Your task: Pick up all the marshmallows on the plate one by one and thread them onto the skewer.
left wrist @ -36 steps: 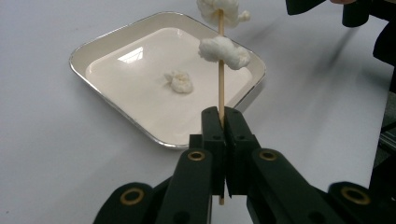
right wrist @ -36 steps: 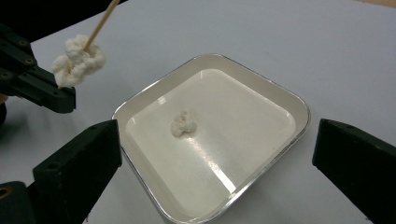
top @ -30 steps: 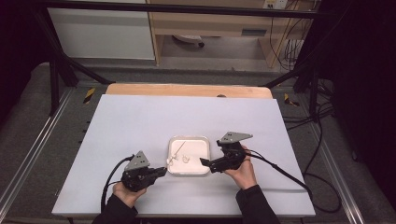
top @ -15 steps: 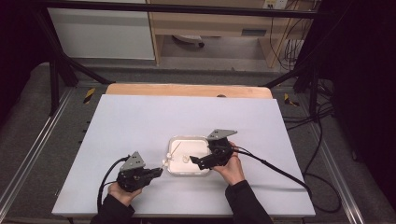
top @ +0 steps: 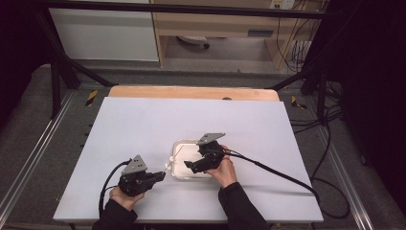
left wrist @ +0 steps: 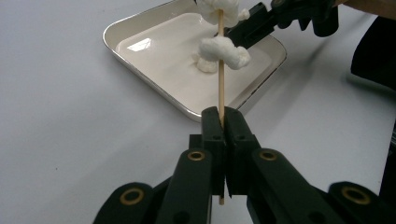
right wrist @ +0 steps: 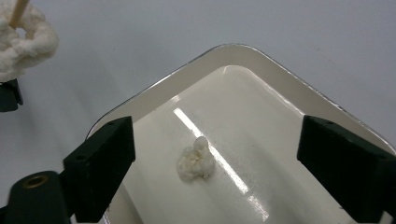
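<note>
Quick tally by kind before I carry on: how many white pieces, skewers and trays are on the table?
White pieces on the wooden skewer: 2 (lower piece, upper piece)
Loose white piece in the tray: 1
Wooden skewer: 1
White tray: 1
Total: 5 things

You wear black sleeves (top: 242,208), and each black hand-held gripper (top: 143,178) carries brass-ringed screws, a grey three-cornered plate, and a trailing black cable.

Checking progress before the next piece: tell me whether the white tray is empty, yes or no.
No: in the right gripper view one white popcorn piece lies on the floor of the tray.
</note>
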`<state>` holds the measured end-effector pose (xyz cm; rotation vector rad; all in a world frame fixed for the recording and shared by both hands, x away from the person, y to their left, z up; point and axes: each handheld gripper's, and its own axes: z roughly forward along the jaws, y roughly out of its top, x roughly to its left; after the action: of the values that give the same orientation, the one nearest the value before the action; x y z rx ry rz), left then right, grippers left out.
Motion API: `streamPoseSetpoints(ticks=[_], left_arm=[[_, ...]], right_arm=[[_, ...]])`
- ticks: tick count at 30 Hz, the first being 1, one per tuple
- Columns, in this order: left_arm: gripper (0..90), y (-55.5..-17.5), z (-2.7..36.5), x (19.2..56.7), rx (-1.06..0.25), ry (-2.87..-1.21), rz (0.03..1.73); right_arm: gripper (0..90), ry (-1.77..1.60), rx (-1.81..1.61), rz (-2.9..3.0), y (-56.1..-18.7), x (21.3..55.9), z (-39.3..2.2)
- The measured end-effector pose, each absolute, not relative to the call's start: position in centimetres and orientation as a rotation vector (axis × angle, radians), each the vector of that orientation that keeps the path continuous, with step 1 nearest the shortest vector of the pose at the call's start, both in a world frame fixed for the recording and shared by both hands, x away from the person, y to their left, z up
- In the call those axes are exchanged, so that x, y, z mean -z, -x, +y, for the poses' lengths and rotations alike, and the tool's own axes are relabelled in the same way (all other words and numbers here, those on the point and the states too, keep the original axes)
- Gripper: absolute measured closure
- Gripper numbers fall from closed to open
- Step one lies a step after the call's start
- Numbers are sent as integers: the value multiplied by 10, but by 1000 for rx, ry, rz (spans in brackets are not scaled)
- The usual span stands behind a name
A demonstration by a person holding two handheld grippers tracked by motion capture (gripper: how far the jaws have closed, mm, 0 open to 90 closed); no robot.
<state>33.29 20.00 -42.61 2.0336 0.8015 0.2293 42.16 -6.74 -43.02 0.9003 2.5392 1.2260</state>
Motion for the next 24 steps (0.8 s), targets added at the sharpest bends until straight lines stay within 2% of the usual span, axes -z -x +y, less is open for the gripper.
streamPoseSetpoints(ticks=[10,24], left_arm=[[884,-333,199,427,-226,-2034,804],[885,-333,198,428,-225,-2041,802]], right_arm=[[379,-842,-1179,2597,-421,444,-63],[568,-753,-1151,2610,-418,450,-61]])
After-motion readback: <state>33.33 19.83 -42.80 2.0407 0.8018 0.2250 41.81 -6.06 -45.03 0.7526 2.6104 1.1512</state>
